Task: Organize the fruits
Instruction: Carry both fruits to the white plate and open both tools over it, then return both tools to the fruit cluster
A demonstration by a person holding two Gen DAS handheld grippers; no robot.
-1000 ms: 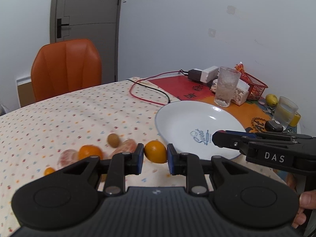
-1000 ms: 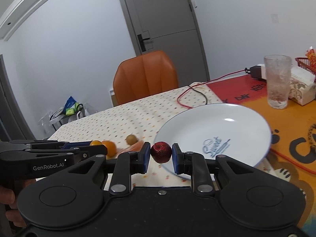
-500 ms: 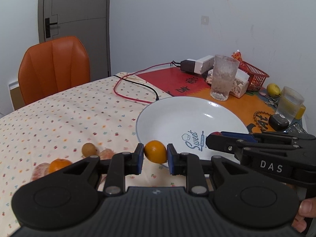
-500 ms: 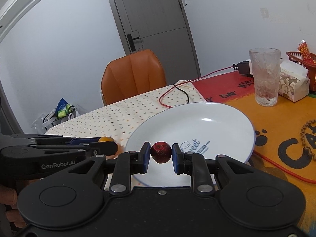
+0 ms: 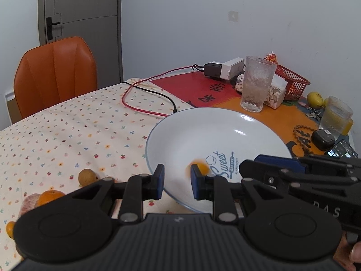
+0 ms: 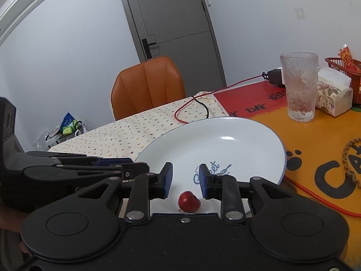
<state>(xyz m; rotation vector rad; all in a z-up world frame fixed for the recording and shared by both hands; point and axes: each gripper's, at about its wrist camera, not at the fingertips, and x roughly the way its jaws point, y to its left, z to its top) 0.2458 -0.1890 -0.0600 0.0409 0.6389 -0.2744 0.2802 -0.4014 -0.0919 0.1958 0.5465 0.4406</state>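
Note:
A white plate [image 5: 203,133] with blue "Sweet" lettering lies on the table; it also shows in the right wrist view [image 6: 225,140]. My left gripper [image 5: 175,181] is open over the plate's near rim. A small orange fruit [image 5: 199,168], blurred, is on or just above the plate beside the right finger. My right gripper [image 6: 186,180] is open. A small red fruit [image 6: 189,201] lies on the plate just below it. A brown fruit [image 5: 86,177], an orange [image 5: 49,196] and peeled segments [image 5: 28,204] lie on the dotted cloth at the left.
A frosted glass [image 5: 257,83], tissue box, red basket [image 5: 293,83], power adapters and red and black cables [image 5: 144,103] stand behind the plate. A lemon, a second glass [image 5: 336,115], keys and a phone are at the right. An orange chair [image 5: 54,74] stands at the far edge.
Both grippers have opened over the plate. The orange fruit has left the left gripper and the red fruit has dropped from the right gripper onto the plate.

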